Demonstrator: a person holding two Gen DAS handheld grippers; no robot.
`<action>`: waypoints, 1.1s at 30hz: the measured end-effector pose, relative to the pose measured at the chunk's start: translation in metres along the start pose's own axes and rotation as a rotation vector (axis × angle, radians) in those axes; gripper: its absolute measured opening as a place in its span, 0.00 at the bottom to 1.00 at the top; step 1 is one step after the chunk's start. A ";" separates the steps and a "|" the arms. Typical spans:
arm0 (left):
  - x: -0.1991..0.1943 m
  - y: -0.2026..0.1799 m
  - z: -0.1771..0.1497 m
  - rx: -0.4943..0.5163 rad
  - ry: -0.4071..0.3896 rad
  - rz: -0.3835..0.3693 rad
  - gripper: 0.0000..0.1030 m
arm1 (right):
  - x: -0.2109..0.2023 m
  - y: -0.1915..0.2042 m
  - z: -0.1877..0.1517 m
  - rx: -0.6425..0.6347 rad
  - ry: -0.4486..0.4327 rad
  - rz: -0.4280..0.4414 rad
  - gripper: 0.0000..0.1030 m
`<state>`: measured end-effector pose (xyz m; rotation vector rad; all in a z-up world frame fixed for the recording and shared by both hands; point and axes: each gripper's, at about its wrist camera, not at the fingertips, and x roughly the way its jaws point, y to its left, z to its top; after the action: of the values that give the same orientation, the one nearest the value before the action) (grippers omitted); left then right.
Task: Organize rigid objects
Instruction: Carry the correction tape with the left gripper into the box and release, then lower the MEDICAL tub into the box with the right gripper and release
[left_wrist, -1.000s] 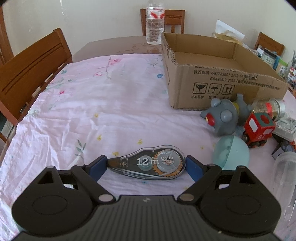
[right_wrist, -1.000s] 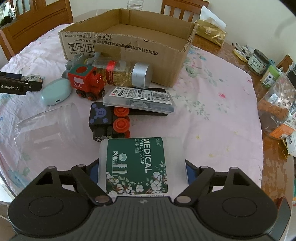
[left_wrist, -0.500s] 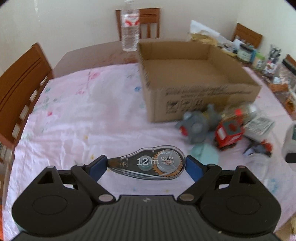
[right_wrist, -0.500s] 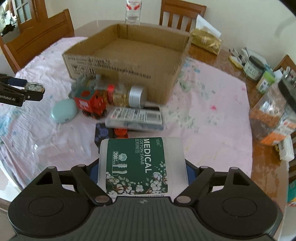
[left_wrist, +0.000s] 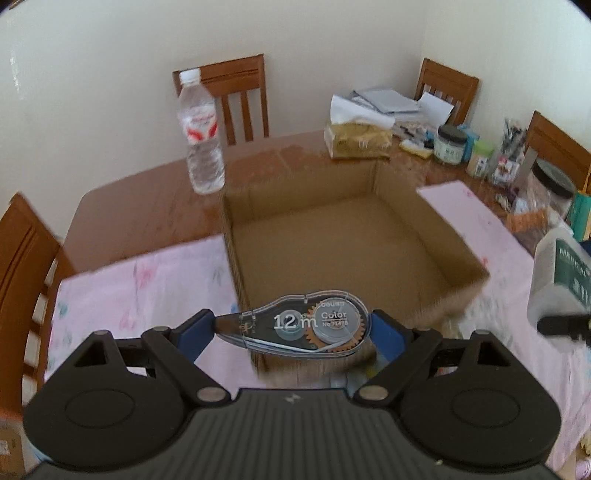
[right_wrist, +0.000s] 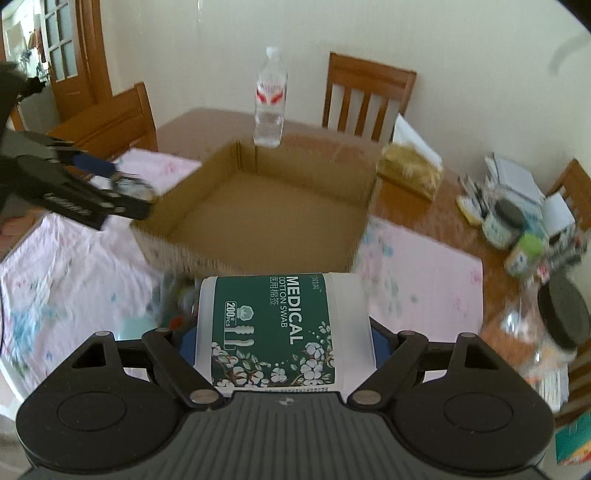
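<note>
Left gripper (left_wrist: 293, 328) clamps a correction tape dispenser (left_wrist: 295, 326) crosswise; right gripper (right_wrist: 282, 336) grips a cotton swab box (right_wrist: 280, 332); both apparently above the blurred cardboard box (left_wrist: 458, 251).

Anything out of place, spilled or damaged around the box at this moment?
Nothing stands out. The cardboard box sits upright and empty, the water bottle stands behind it. The left gripper holds the correction tape, the right gripper the cotton swab tub.
</note>
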<state>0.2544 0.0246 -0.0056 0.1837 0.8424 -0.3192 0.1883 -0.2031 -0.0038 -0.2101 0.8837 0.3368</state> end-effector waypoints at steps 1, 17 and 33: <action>0.008 0.001 0.009 0.004 -0.001 0.000 0.87 | 0.003 0.000 0.004 -0.001 -0.005 0.001 0.84; 0.114 0.017 0.079 0.029 0.015 0.006 0.87 | 0.049 -0.009 0.049 0.048 0.008 -0.019 0.84; 0.095 0.035 0.066 -0.065 0.000 0.028 0.96 | 0.095 -0.019 0.082 0.066 0.044 -0.006 0.84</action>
<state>0.3719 0.0195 -0.0333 0.1349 0.8484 -0.2655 0.3101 -0.1760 -0.0269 -0.1598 0.9361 0.2983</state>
